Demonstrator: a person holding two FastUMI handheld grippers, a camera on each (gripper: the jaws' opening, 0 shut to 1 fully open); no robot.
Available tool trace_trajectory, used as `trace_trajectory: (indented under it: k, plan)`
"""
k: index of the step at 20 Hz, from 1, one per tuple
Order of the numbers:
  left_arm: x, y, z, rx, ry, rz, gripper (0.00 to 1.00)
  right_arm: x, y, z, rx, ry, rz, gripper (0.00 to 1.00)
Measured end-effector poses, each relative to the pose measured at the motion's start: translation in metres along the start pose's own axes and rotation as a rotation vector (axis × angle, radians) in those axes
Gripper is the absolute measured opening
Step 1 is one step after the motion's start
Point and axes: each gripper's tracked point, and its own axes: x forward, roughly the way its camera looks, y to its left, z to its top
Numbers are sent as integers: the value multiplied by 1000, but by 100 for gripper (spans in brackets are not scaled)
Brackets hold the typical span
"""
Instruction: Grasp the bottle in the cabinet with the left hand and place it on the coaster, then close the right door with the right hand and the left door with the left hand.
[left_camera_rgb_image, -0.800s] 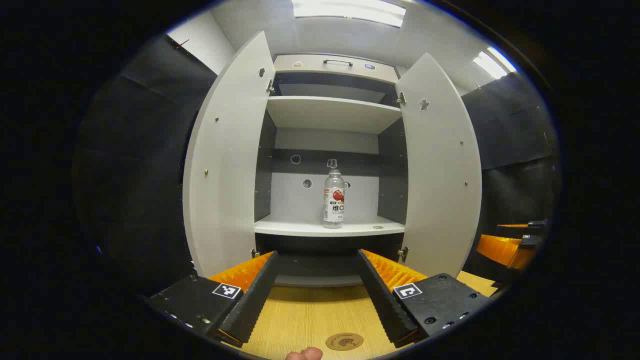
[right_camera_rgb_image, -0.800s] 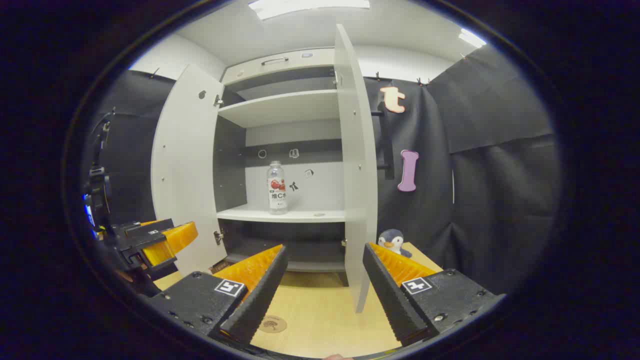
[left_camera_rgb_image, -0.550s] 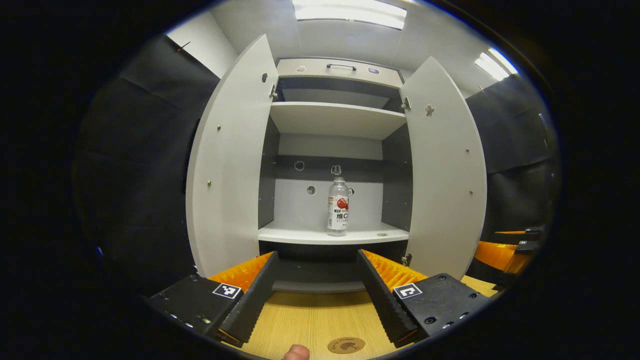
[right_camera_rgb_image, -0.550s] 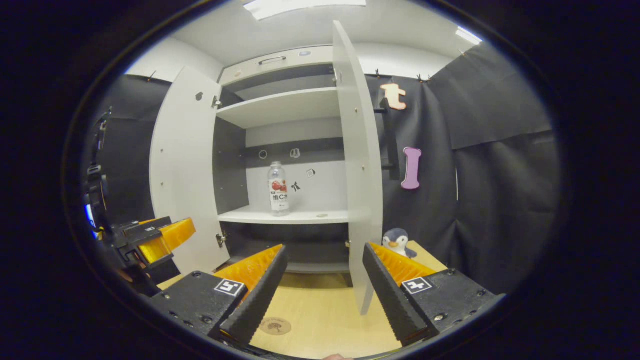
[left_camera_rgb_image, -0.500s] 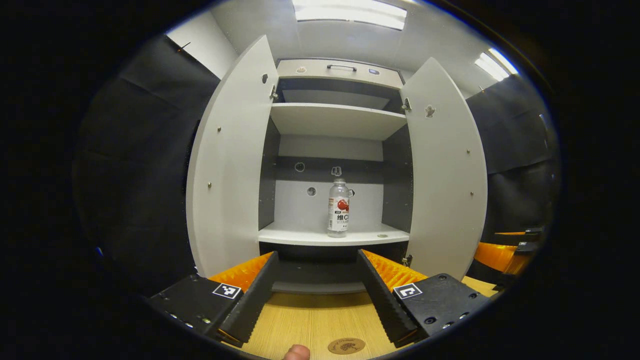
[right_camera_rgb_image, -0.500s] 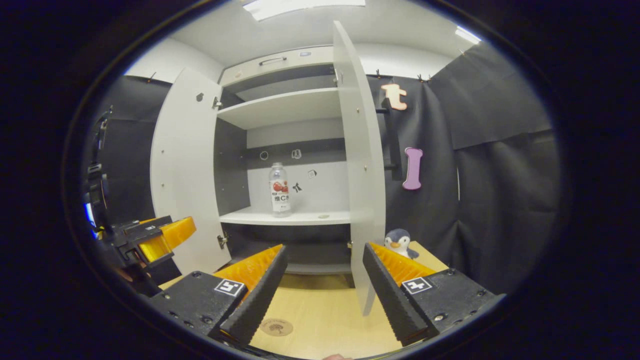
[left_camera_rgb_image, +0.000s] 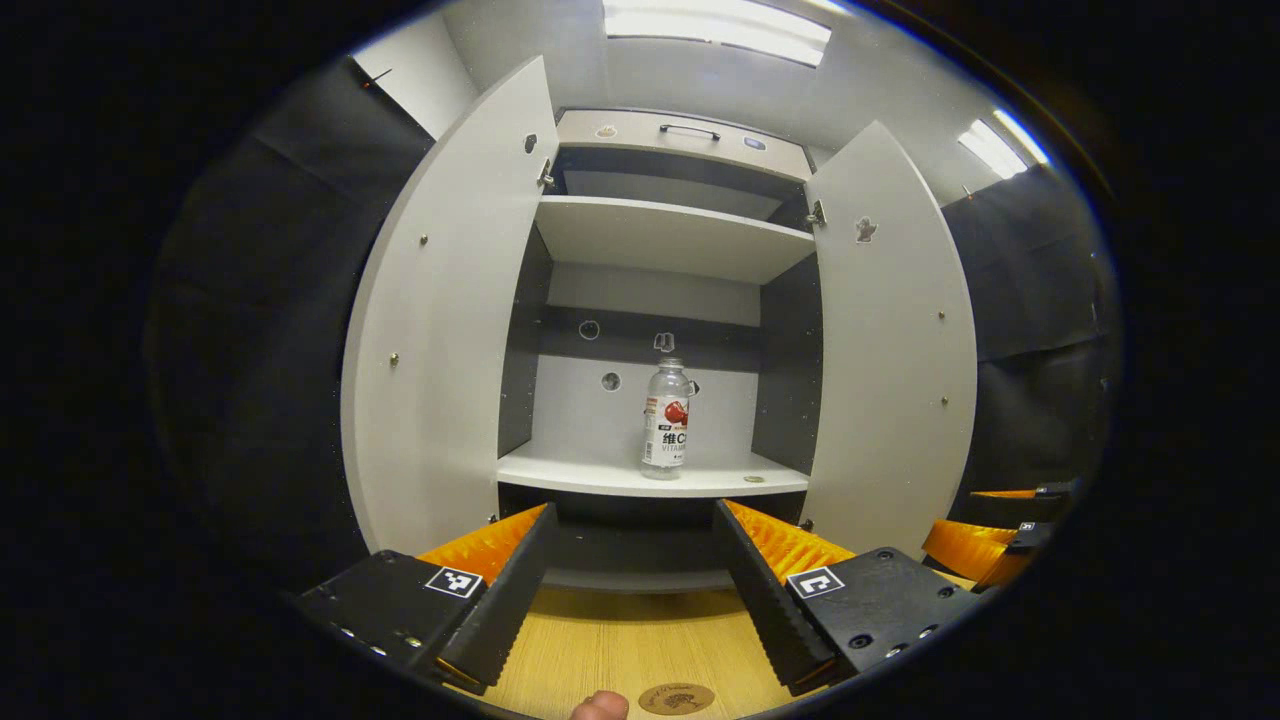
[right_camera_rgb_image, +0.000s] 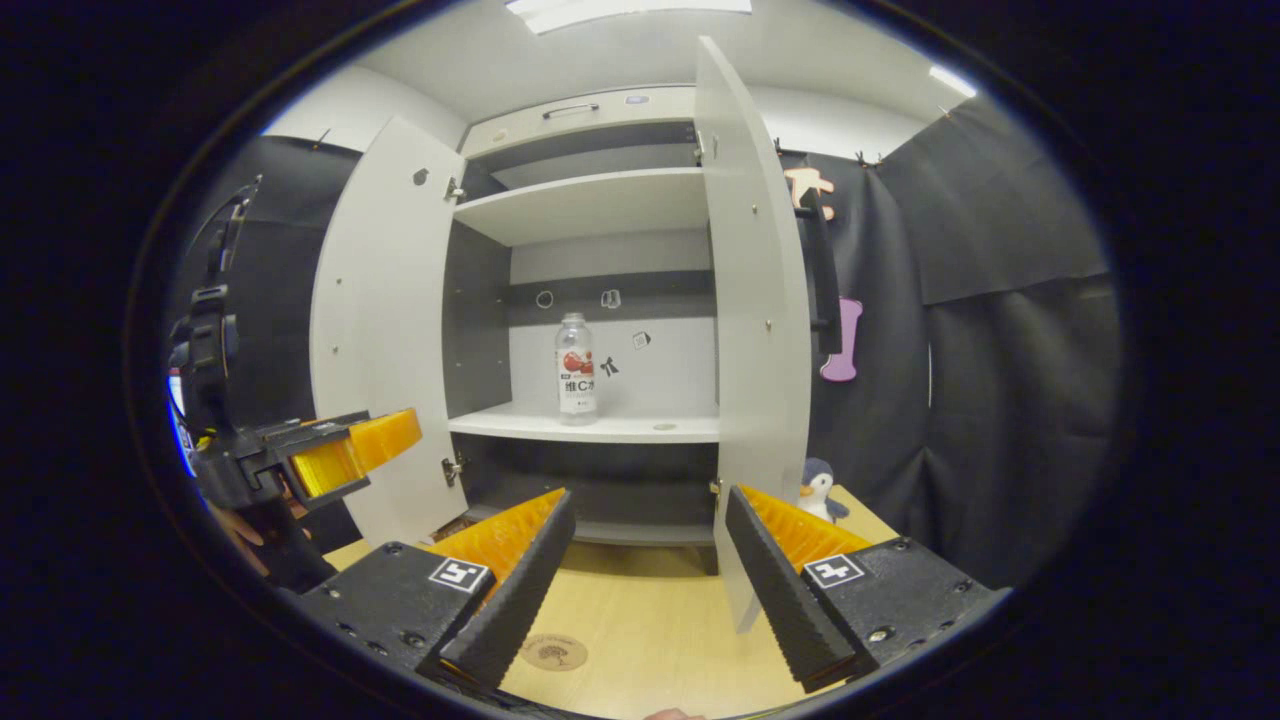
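Note:
A clear bottle (left_camera_rgb_image: 666, 420) with a red-and-white label stands upright on the cabinet's lower shelf (left_camera_rgb_image: 650, 477), also seen as the bottle (right_camera_rgb_image: 576, 378) in the right gripper view. Both grey doors, the left door (left_camera_rgb_image: 440, 320) and the right door (left_camera_rgb_image: 890, 350), stand wide open. My left gripper (left_camera_rgb_image: 632, 580) is open and empty, well in front of the shelf and below the bottle. My right gripper (right_camera_rgb_image: 648, 570) is open and empty, with the right door's edge (right_camera_rgb_image: 755, 330) just ahead. A round brown coaster (right_camera_rgb_image: 553, 652) lies on the wooden table (right_camera_rgb_image: 650, 640).
A small penguin toy (right_camera_rgb_image: 822, 490) sits on the table right of the cabinet, behind the right door. An upper shelf (left_camera_rgb_image: 670, 235) is bare. The left gripper (right_camera_rgb_image: 330, 455), held by a hand, shows at the left of the right gripper view. A fingertip (left_camera_rgb_image: 600, 706) pokes in below.
Both grippers have moved a little nearer the cabinet and shifted sideways; the cabinet looms larger. The bottle and doors have not moved. Both grippers stay open.

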Motion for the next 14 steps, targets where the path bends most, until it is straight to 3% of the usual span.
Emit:
trace_trajectory:
  k: [4,12,14]
  plan:
    - [38,-9,11,-15,7,-48,95,-3,1,0,5,4,-4,99]
    - [152,-35,37,59,-8,-85,95,-12,-18,-11,34,37,-60,99]
    - [183,-42,40,82,-26,-78,90,-13,-21,-11,38,37,-62,99]
